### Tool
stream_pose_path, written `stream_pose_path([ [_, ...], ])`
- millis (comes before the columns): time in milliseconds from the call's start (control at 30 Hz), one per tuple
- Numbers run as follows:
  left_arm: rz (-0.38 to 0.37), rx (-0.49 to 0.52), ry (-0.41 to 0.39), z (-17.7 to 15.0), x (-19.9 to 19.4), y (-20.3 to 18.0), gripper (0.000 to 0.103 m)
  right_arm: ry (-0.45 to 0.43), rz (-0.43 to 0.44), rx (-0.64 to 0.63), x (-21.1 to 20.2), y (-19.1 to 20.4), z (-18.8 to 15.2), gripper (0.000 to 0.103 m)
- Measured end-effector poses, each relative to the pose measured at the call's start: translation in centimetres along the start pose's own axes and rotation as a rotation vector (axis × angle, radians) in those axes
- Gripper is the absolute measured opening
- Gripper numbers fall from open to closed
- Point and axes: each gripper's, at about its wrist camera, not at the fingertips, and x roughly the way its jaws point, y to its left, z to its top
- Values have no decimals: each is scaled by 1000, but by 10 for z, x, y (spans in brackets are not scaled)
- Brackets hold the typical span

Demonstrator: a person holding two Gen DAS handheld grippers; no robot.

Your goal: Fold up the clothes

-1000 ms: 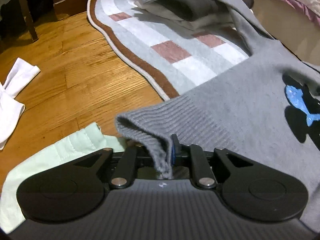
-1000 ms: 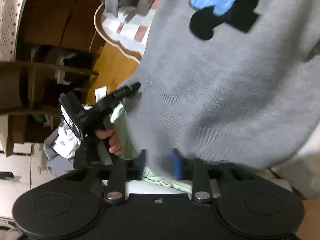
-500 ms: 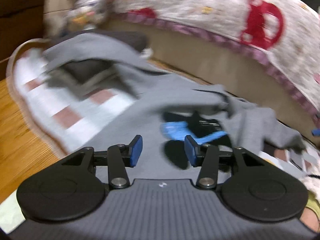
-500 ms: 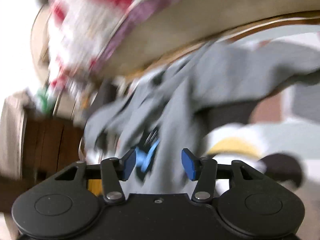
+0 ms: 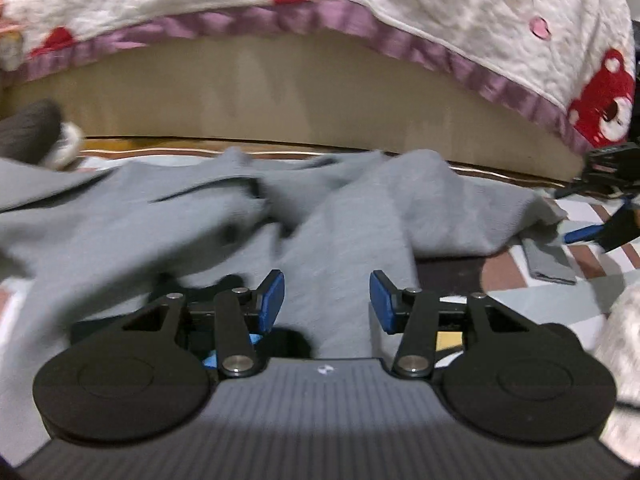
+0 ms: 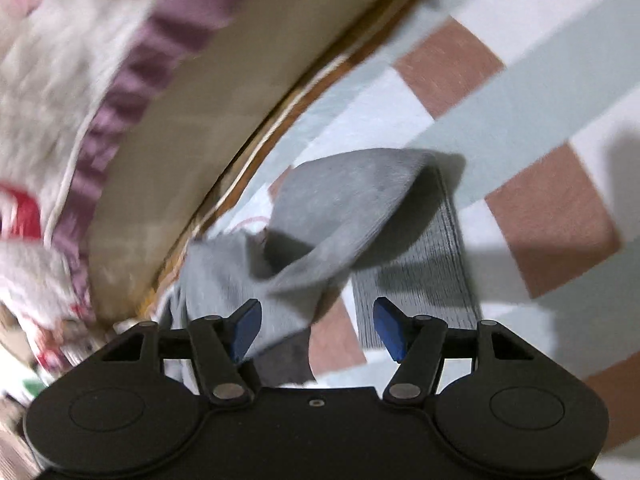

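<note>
Lying rumpled on checked white-grey-brown rug [image 5: 580, 280], grey knit sweater [image 5: 340, 216] spreads ahead of left gripper [image 5: 327, 300], pads spread, unpinched. Beyond: quilted white-red bedspread [image 5: 440, 8]. Right view: right gripper [image 6: 317, 330] opening, sweater cuff between pads, unpressed; blurred.

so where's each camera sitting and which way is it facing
Left wrist: on the left claw, angled down over the crumpled grey sweater toward the bed base; own open fingers show, and the right claw at the right edge.
Right wrist: on the right claw, rolled, over the checked rug; own fingers show, jaws opening, pressing nothing.
Shared: sweater, rug, quilt.
</note>
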Motion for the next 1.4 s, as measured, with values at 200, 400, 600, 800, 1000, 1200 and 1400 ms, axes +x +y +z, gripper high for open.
stream_pose_path([
  [200, 42, 155, 67, 27, 59, -37, 50, -15, 57, 45, 38, -10, 6, 66],
  [400, 63, 137, 119, 40, 101, -39, 31, -115, 107, 66, 33, -11, -1, 66],
  [600, -79, 140, -24, 9, 39, -35, 8, -122, 193, 90, 24, -20, -16, 67],
  [800, -75, 224, -108, -21, 2, -24, 9, -196, 210, 59, 25, -21, -2, 69],
  [1000, -131, 158, -104, -39, 3, -16, 9, -277, 106, -55, 39, -11, 11, 19],
  [1200, -199, 39, -148, -15, -3, -4, 8, -377, 33, -316, 6, 35, 7, 7],
  [1400, -267, -41, -104, 22, 12, -30, 7, -555, -178, -519, -98, 55, 0, 7],
])
